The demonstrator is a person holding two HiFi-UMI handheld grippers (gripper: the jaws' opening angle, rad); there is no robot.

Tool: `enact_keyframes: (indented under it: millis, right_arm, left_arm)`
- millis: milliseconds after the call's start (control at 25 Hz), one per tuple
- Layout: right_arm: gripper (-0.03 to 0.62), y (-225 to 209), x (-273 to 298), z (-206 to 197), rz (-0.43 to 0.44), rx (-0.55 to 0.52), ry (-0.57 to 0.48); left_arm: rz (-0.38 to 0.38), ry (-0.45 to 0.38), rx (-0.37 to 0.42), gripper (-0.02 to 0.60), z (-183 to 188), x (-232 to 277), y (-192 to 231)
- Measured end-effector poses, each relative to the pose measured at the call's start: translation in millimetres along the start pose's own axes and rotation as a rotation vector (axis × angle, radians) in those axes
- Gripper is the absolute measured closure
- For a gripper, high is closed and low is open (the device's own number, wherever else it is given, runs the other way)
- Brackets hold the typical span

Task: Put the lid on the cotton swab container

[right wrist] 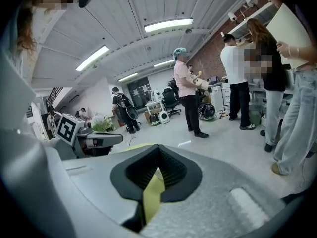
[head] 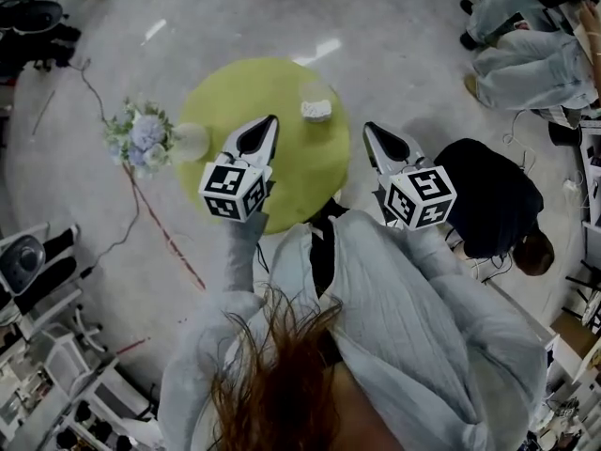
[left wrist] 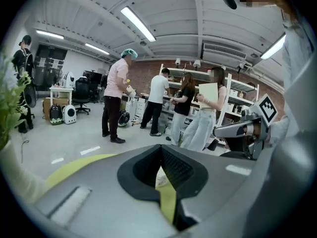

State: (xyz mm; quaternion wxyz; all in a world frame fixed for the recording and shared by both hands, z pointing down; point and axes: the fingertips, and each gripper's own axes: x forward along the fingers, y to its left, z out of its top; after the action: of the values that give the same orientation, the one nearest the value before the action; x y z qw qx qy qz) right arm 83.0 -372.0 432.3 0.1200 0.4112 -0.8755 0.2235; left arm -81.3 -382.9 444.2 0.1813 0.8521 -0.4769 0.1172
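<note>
Above the green table [head: 225, 101], left gripper [head: 271, 120] and right gripper [head: 370, 128] hover pinched together, empty, pre-grasp; reaching the cotton swab container [head: 316, 111] likely needs them parted.

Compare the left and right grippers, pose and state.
The left gripper hangs over the green table; the right gripper hangs beyond its edge, over floor. In the head view the left points up-right, the right up-left, so their tips converge. Both are shut and empty.
</note>
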Motion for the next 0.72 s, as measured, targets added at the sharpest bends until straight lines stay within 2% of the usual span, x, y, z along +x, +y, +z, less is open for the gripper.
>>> enact_keyframes:
  millis: [200,720]
  right_arm:
    - [0.592,-10,16,3,0.018,0.000,0.023]
    - [0.592,-31,36,-9,0.039,0.016,0.088]
  left_arm:
    - [-0.012,0.046,0.029,0.563,1,27,10]
    - [-0.137,0.190,0.171,0.563,6,102,20]
